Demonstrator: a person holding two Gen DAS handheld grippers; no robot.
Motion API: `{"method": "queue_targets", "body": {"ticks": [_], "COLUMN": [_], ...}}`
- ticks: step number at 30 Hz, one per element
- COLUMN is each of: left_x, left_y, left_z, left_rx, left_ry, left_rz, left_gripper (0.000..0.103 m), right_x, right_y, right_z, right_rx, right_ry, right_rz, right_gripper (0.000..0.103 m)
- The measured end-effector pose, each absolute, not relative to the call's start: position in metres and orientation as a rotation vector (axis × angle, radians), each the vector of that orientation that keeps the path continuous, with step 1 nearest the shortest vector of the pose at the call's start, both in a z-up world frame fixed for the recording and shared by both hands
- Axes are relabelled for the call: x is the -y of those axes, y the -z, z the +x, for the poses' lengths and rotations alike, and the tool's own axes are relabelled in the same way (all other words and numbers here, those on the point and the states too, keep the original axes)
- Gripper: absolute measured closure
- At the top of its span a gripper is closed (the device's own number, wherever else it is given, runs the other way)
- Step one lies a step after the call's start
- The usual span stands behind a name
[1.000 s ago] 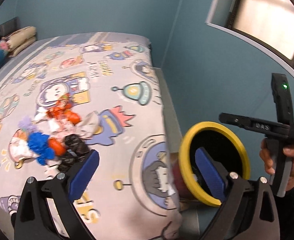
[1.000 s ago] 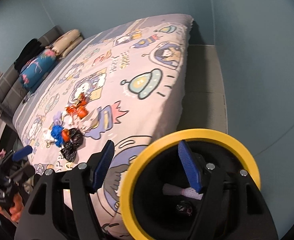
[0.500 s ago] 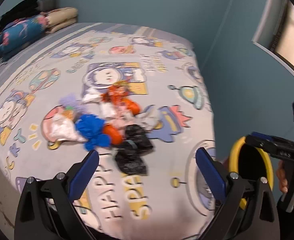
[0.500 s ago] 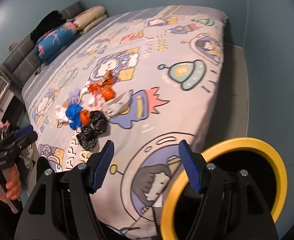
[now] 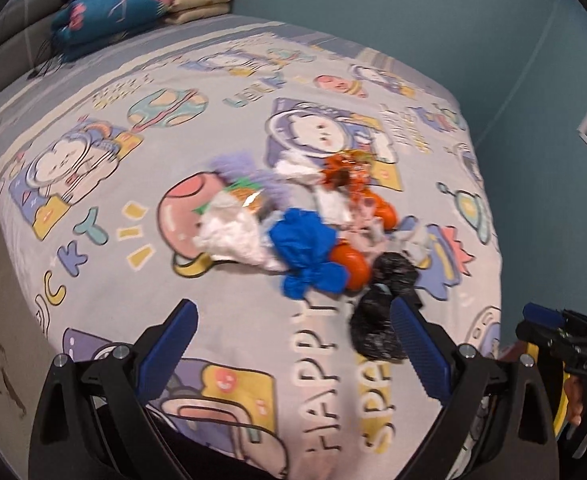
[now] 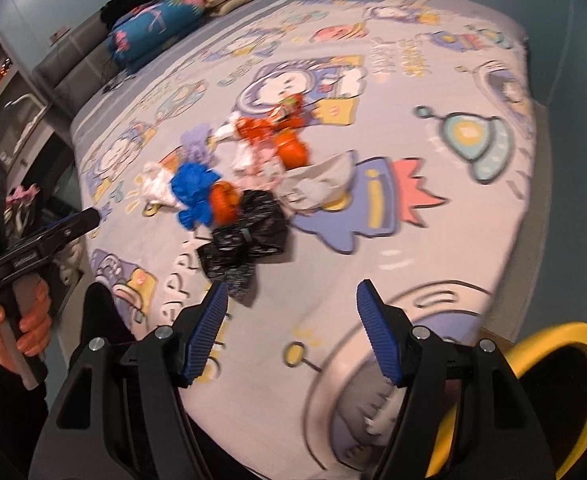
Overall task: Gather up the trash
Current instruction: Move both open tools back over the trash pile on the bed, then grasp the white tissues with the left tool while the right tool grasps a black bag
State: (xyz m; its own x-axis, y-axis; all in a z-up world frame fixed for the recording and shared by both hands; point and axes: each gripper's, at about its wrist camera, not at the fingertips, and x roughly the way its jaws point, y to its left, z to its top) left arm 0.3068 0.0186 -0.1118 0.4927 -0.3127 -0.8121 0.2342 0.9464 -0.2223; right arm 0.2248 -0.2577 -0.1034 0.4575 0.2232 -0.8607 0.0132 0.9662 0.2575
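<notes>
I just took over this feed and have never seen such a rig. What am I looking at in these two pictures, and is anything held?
No robot arm here: a person carries a hand-held gripper in each hand, each with a fisheye camera looking along its blue fingers. The left hand-held gripper and the right hand-held gripper are both open and hold nothing. Both face a bed with a cartoon cover. On it lies a trash pile: a black bag, blue plastic, orange wrappers, white paper. The yellow-rimmed bin stands beside the bed.
</notes>
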Motion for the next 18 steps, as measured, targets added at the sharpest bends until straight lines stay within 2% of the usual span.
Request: {"method": "queue_targets", "body": {"ticks": [18], "left_x": [-0.063], "left_y": [0.174], "left_z": [0.380], "left_rx": [-1.119], "left_ry": [0.232], "left_rz": [-0.180], "left_gripper": [0.010], "right_x": [0.217], "right_y": [0.169], "right_z": [0.306], "right_rx": [-1.254], "right_ry": [-0.127], "right_rz": [0.190], "right_gripper": [0.039]}}
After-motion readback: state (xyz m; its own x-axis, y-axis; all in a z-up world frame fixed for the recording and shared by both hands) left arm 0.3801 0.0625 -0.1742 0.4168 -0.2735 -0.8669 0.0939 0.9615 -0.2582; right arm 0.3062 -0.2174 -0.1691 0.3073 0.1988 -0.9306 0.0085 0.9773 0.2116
